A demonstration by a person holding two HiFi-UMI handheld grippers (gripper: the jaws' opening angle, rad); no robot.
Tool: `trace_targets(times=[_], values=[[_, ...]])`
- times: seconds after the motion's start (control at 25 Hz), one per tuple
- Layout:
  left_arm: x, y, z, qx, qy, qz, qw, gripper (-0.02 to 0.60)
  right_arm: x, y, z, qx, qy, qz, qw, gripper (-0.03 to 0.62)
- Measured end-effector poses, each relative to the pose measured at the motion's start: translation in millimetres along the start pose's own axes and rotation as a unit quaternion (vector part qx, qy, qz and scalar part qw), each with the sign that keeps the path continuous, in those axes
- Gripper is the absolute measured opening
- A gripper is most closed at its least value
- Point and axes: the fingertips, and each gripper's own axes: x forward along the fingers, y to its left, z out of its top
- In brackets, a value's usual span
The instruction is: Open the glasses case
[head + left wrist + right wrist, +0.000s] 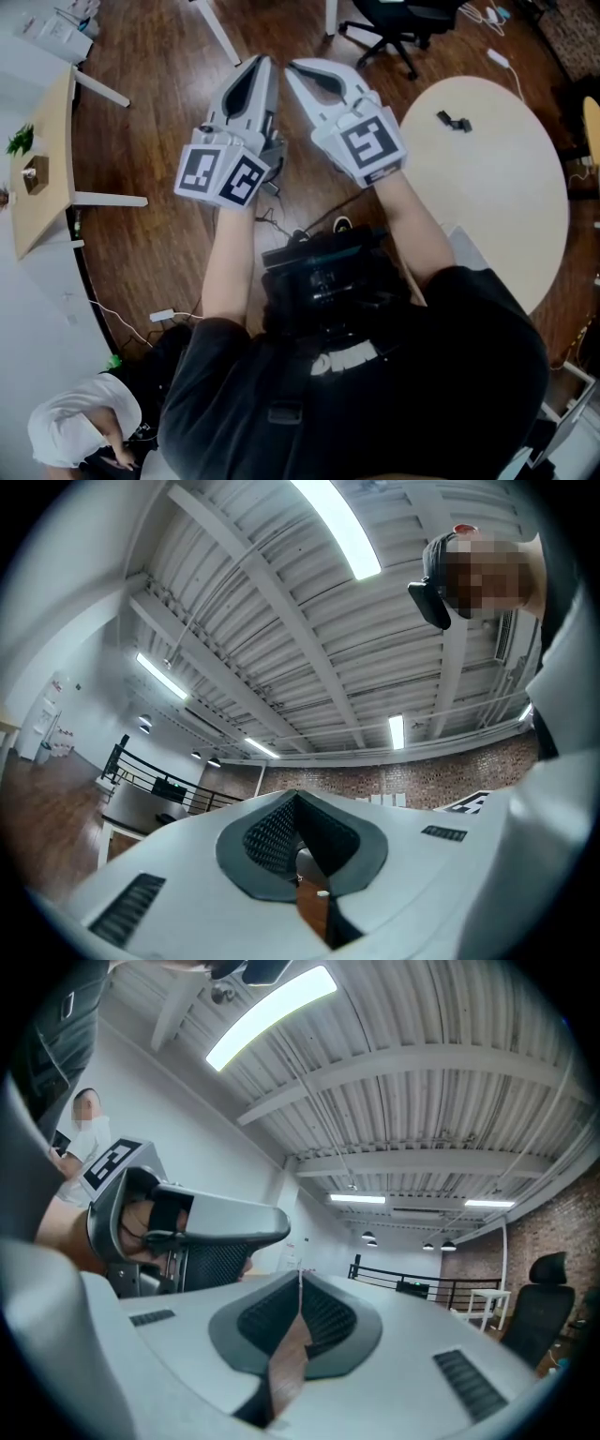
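The left gripper (260, 64) and right gripper (298, 67) are held up side by side over the wood floor (159, 122), both clenched shut on nothing. A small dark thing (453, 120), possibly the case, lies on the round table (487, 206) at the far right.

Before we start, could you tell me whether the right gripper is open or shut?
Shut: the right gripper shows jaws meeting at the tips, holding nothing.

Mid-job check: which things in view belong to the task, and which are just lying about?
Job: white left gripper, shut, empty; white right gripper, shut, empty. No glasses case identifiable.
Lying about: small dark objects on round beige table; black office chair; light wooden side table with green plant.
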Motion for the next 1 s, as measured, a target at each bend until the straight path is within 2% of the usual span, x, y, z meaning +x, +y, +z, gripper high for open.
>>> trace_targets(times=[0.16,0.4,0.64,0.8,1.0], values=[[4.4,-2.2,-1.7,0.001,0.005,-0.004,1.0000,0.000,0.0,-1.1,2.1,0.002,-0.003,0.000,1.000,0.012],[8.0,-4.3,-12.8,0.010,0.025,-0.009,0.9996,0.000,-7.4,-13.6,-4.1,0.013,-0.002,-0.027,1.000,0.012],[11.1,-8.3,-17.3,0.008,0.026,-0.012,0.9996,0.000,-9.4,-12.2,-8.6,0.011,0.007,-0.029,0.999,0.012],[12.3,-10.0,-20.4,0.024,0.029,-0.004,0.9993,0.000,-8.3,-17.5,-9.0,0.013,0.002,-0.030,0.999,0.012],[10.0,-0.8,-16.2,0.019,0.027,0.005,0.9994,0.000,-2.8,-21.9,-1.6,0.011,-0.003,-0.041,0.999,0.011]])
